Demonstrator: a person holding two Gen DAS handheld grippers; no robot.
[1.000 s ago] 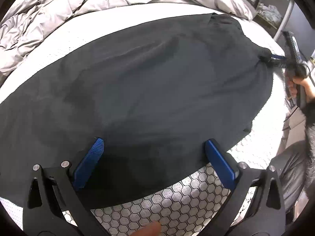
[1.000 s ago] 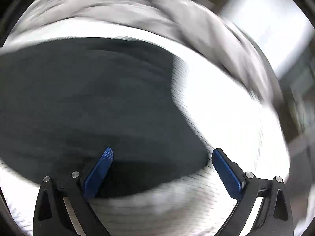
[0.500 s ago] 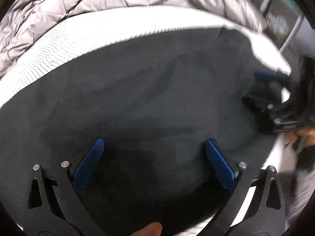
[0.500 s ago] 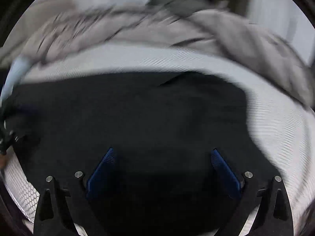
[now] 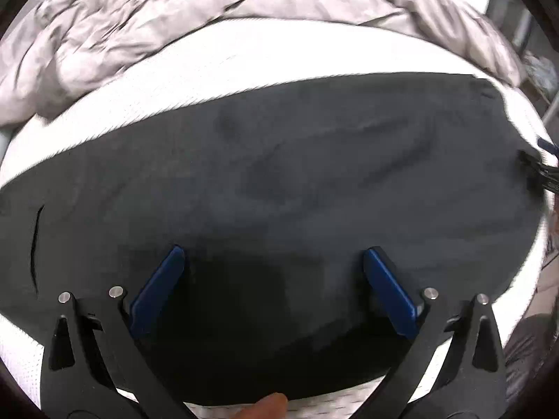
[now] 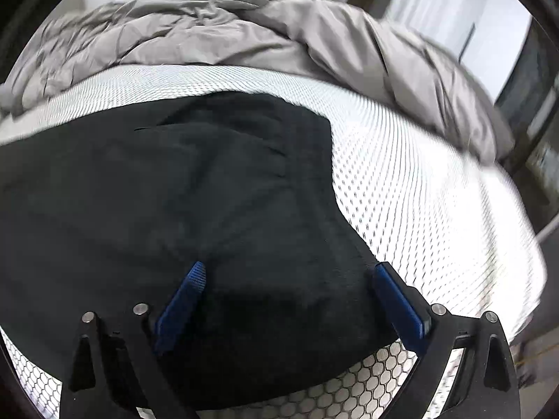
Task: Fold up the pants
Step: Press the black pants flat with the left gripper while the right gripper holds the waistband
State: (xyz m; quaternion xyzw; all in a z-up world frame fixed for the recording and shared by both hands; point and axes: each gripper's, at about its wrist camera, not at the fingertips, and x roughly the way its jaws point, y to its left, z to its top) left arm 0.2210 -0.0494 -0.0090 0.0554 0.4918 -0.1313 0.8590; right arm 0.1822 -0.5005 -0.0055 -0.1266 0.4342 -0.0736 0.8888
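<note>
Dark pants (image 5: 297,181) lie spread flat across a white mattress (image 5: 244,56). My left gripper (image 5: 274,255) hovers open over their near part, blue pads wide apart with nothing between them. A pocket slit (image 5: 35,244) shows at the far left. In the right wrist view the pants (image 6: 174,192) fill the left and centre, with one end at the upper right near the mattress (image 6: 436,209). My right gripper (image 6: 290,272) is open above the cloth near its right edge. At the right rim of the left wrist view the right gripper (image 5: 541,171) shows only in part.
A crumpled grey duvet (image 5: 174,17) is heaped along the far side of the bed; the same duvet (image 6: 279,35) lies behind the pants in the right wrist view. A fingertip (image 5: 269,406) shows at the bottom edge. Shelving and furniture stand past the right bed edge.
Both cameras have swung and pulled back. The left view now shows more mattress and duvet beyond the pants. The right gripper has moved from mid-cloth toward the pants' right edge. Both stay open.
</note>
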